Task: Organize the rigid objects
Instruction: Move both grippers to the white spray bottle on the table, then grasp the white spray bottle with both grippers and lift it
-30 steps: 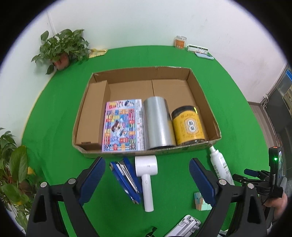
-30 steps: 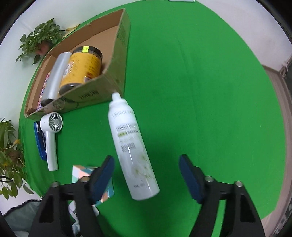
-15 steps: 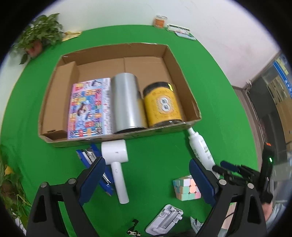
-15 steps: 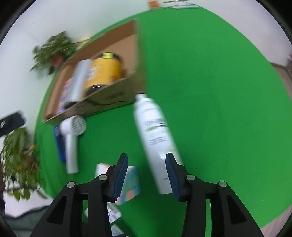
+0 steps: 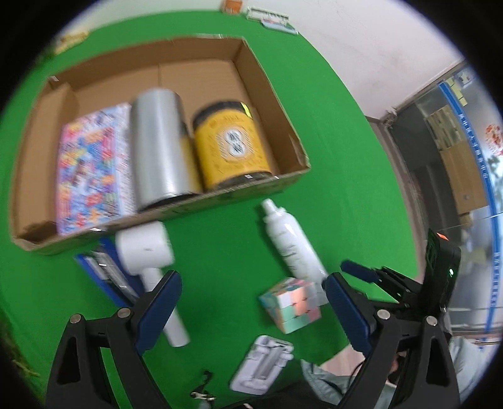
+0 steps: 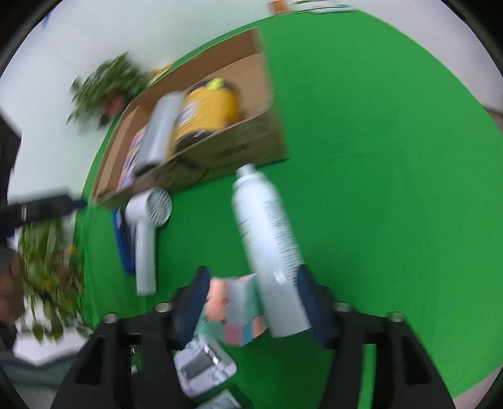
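A cardboard box (image 5: pixel 276 94) on the green cloth holds a colourful booklet (image 5: pixel 91 163), a silver cylinder (image 5: pixel 157 144) and a yellow jar (image 5: pixel 229 144). In front of it lie a white spray bottle (image 5: pixel 292 242), a pastel cube (image 5: pixel 292 302), a white hair dryer (image 5: pixel 147 251) and a blue stapler (image 5: pixel 103 273). My left gripper (image 5: pixel 251 314) is open above the cloth near the cube. My right gripper (image 6: pixel 251 302) is open, its jaws on either side of the bottle's base (image 6: pixel 270 251) and the cube (image 6: pixel 239 308). It also shows in the left wrist view (image 5: pixel 377 277).
A white plastic holder (image 5: pixel 261 365) lies at the near edge of the cloth. Potted plants (image 6: pixel 107 88) stand at the far left and near left. Small items (image 5: pixel 270 19) sit by the far wall. The cloth to the right of the box is bare green.
My left gripper has swung right and down toward the cube and bottle. My right gripper narrowed, then widened again while moving forward, and now straddles the bottle's base and the cube.
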A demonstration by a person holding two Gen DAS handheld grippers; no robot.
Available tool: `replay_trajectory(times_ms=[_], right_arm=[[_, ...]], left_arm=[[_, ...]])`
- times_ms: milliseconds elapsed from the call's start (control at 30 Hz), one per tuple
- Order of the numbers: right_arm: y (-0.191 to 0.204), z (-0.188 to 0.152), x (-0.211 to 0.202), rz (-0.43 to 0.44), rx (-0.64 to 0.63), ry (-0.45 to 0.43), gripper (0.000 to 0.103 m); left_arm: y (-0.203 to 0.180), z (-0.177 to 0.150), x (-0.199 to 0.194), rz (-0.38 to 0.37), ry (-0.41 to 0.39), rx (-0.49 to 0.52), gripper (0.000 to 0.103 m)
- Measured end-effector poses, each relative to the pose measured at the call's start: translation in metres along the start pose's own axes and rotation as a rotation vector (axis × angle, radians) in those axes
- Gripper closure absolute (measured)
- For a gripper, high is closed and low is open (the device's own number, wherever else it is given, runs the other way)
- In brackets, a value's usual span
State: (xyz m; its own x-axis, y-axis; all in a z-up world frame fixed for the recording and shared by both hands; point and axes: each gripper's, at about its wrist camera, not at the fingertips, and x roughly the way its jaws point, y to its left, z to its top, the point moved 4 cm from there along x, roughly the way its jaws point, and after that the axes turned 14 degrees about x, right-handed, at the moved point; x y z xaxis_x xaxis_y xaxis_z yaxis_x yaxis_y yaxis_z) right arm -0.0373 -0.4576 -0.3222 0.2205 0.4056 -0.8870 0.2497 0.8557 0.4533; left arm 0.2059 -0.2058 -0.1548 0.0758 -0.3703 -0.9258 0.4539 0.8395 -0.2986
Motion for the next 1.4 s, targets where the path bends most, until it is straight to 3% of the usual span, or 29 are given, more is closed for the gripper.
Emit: replay_trajectory(times_ms=[100, 167, 233, 367, 533, 667, 800, 867, 1067, 1200, 1400], right_arm=[[-0.015, 0.013, 0.013, -0.02, 0.05, 0.041, 0.049], [-0.015, 0.01, 0.025, -0.032, 0.023, 0.095, 0.062], [-0.013, 0.007, 0.028, -0.011, 0.02, 0.105, 0.062], [0.014, -0.014, 0.03, 0.111, 0.006, 0.144, 0.062], [-0.001, -0.017, 0.035, 0.017, 0.07, 0.105, 0.062], [-0.018, -0.008, 0.036, -0.07, 0.096, 0.097, 0.062], [-0.012, -0.014, 0.054, -0.088, 0.03, 0.163, 0.06], [-0.001, -0.02, 0.058, -0.134, -0.05, 0.16, 0.06], [0.007, -0.028, 0.062, -0.178, -0.08, 0.167, 0.061], [0.026, -0.029, 0.043, -0.172, -0.128, 0.131, 0.064], [0.063, -0.012, -0.027, -0.082, -0.184, -0.023, 0.064]], left_arm=[[0.0, 0.004, 0.025, -0.097, 0.026, -0.039, 0.01], [-0.001, 0.005, 0.046, -0.154, 0.054, -0.068, 0.01], [-0.001, 0.005, 0.064, -0.195, 0.079, -0.088, 0.011], [0.001, 0.002, 0.095, -0.257, 0.127, -0.148, 0.011], [0.001, 0.007, 0.119, -0.303, 0.148, -0.185, 0.012], [0.0, 0.015, 0.14, -0.31, 0.184, -0.205, 0.025], [-0.004, 0.019, 0.157, -0.27, 0.235, -0.184, 0.038], [-0.009, 0.021, 0.161, -0.276, 0.253, -0.167, 0.05], [-0.008, 0.016, 0.157, -0.261, 0.248, -0.181, 0.055], [-0.018, 0.02, 0.131, -0.234, 0.183, -0.156, 0.055], [-0.041, 0.056, 0.038, -0.187, -0.049, -0.07, 0.058]])
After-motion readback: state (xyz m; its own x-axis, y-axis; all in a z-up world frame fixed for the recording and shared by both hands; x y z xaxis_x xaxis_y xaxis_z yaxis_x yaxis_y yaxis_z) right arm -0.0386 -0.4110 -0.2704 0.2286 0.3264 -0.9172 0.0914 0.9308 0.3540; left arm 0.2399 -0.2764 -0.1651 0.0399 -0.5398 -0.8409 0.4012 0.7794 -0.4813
